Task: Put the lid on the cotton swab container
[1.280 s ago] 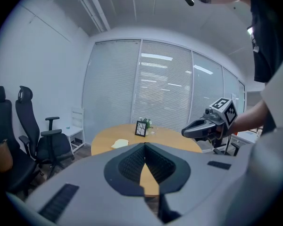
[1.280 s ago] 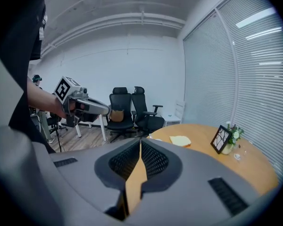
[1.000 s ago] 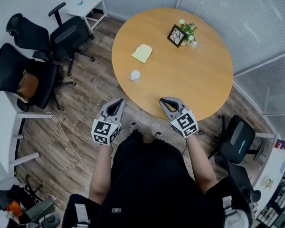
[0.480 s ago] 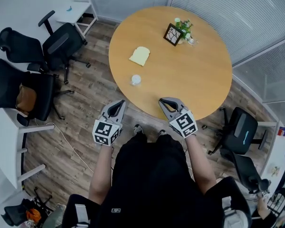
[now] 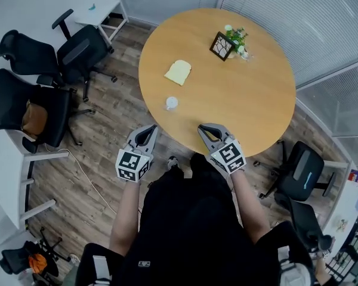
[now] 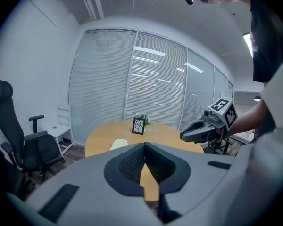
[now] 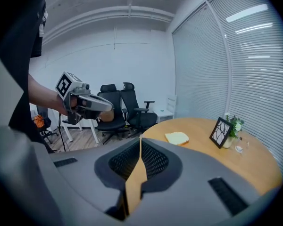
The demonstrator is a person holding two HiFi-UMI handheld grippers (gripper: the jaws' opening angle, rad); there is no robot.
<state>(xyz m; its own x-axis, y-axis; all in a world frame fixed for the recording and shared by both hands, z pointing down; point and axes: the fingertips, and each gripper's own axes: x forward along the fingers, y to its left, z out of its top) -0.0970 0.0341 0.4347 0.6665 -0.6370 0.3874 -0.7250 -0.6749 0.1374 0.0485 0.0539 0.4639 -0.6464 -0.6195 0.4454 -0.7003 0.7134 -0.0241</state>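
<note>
- Round wooden bench (image 5: 244, 100): its middle is bare. A framed picture (image 5: 222, 45) and a small plant (image 5: 235, 37) stand at its far edge.
- Office chairs (image 5: 77, 49): grouped on the floor off the bench's left side, out of the working area.
- Left gripper (image 5: 149, 128): jaws pressed together with nothing between them, held just off the bench's near-left edge.
- Right gripper (image 5: 203, 127): jaws likewise pressed together and empty, at the near edge.
- Pale yellow flat item (image 5: 178, 72): lies towards the left edge, beyond the container. Its nature is undetermined.
- Cotton swab container (image 5: 171, 103): a small white round object close to the near-left edge.
  - It lies ahead of the left gripper and slightly to that gripper's right, so the left hand is judged nearer.
  - Being round, it offers no long axis to align with.
  - Whether its lid is on cannot be made out, and no separate lid is identified.
</note>
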